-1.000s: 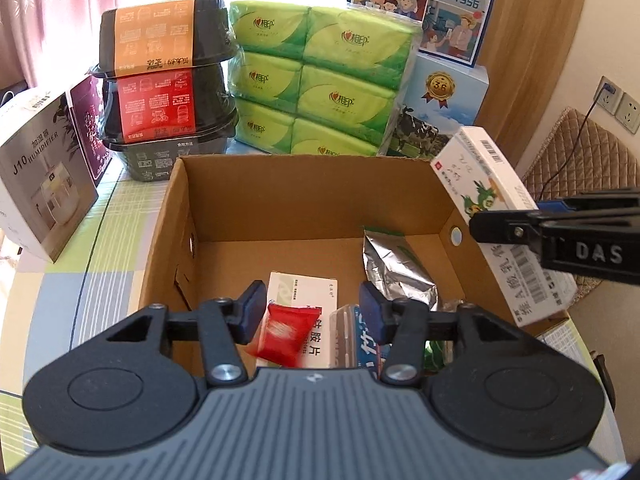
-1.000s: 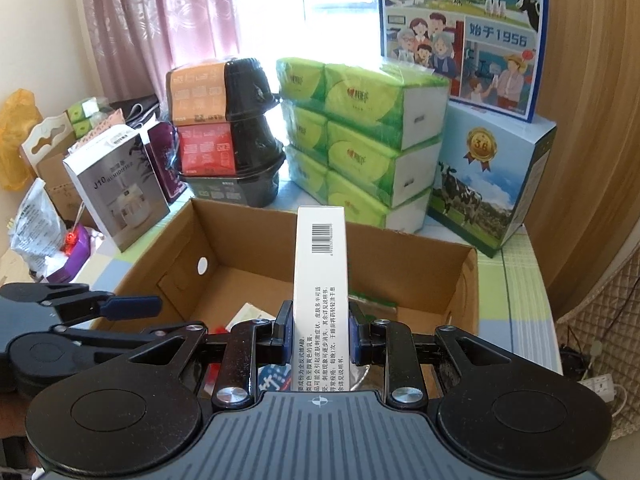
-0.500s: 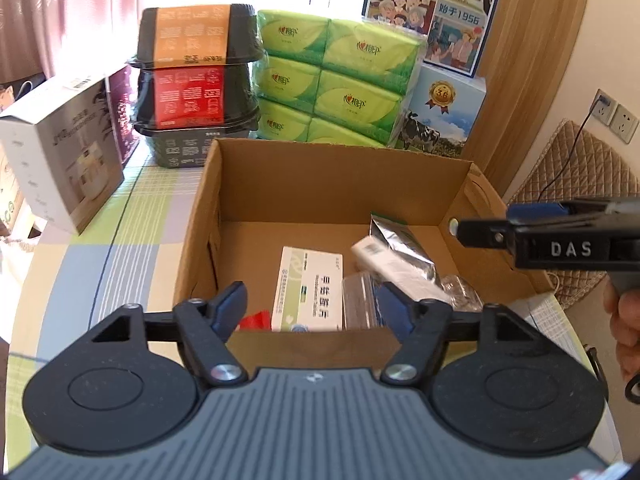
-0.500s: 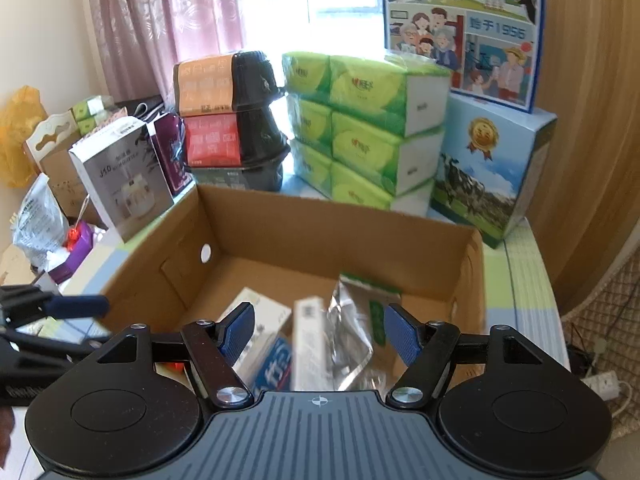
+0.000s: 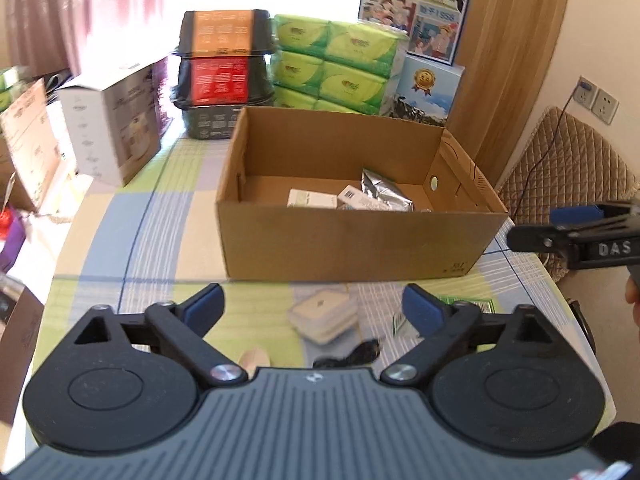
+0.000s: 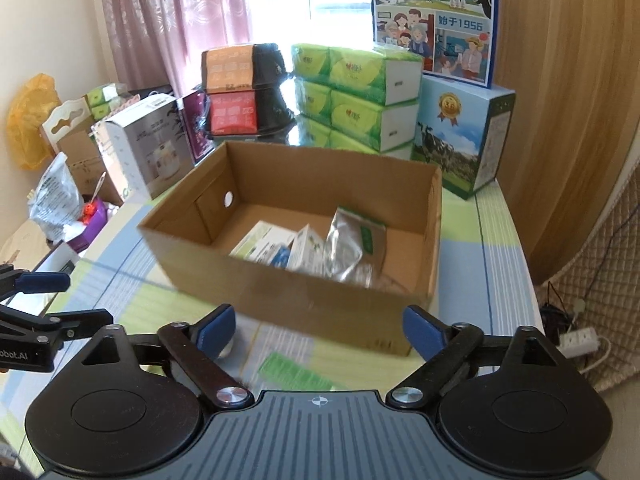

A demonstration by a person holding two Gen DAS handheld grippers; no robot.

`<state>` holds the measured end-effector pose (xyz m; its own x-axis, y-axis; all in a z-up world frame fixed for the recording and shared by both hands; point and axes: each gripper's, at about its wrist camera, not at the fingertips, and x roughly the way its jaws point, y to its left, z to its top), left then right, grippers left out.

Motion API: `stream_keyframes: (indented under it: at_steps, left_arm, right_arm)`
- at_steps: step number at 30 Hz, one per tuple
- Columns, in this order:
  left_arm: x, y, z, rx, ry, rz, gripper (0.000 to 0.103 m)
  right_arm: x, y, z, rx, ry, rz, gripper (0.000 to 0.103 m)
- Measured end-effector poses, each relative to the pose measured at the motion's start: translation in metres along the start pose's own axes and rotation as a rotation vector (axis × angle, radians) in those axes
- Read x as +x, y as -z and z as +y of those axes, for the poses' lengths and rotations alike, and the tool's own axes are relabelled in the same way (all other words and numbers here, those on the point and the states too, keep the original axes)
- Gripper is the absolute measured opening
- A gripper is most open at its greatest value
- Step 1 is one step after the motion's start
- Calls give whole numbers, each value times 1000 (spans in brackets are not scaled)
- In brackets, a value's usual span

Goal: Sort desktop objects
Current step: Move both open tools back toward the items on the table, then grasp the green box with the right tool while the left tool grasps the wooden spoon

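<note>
Left wrist view shows my left gripper (image 5: 314,306) with its fingers wide apart and nothing in them. My right gripper (image 6: 320,326) is the same, spread wide and empty. The cardboard box (image 5: 352,236) sits on the table (image 5: 132,240) with some packs inside. A small plastic case (image 5: 324,314) lies just in front of the box, between my left fingers. I think it is light, hard and a bit slippery, so I would pinch its two long sides.
</note>
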<state>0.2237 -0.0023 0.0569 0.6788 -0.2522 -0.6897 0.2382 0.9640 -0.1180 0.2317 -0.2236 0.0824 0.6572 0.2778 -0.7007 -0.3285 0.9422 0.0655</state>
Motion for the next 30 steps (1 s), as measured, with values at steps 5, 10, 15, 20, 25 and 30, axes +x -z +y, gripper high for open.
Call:
stream_keyframes:
  at_steps: [5,10,15,20,25,30]
  left_arm:
    - [-26,27,7,-36,-11,2,101]
    - [-45,51,11,-43,-24,9,101]
    - [-52,70,16,-38,-35,32,101]
    - [-54,83,22,-30,-43,44,101]
    - [-50,91,28,-23,-32,69,101]
    - [-38,94,30,17,-40,101,101]
  right_arm:
    - [-26,29,10,-7,-13,-6,101]
    - [-38,56,13,3,-22,12,101]
    - [-48,78,12,30,-29,28,101]
    - [-54,92,2,40,-20,35,101]
    - [-51,102,-7,31,-3,55,101]
    - [-40,104,-12,-16,-3,97,101]
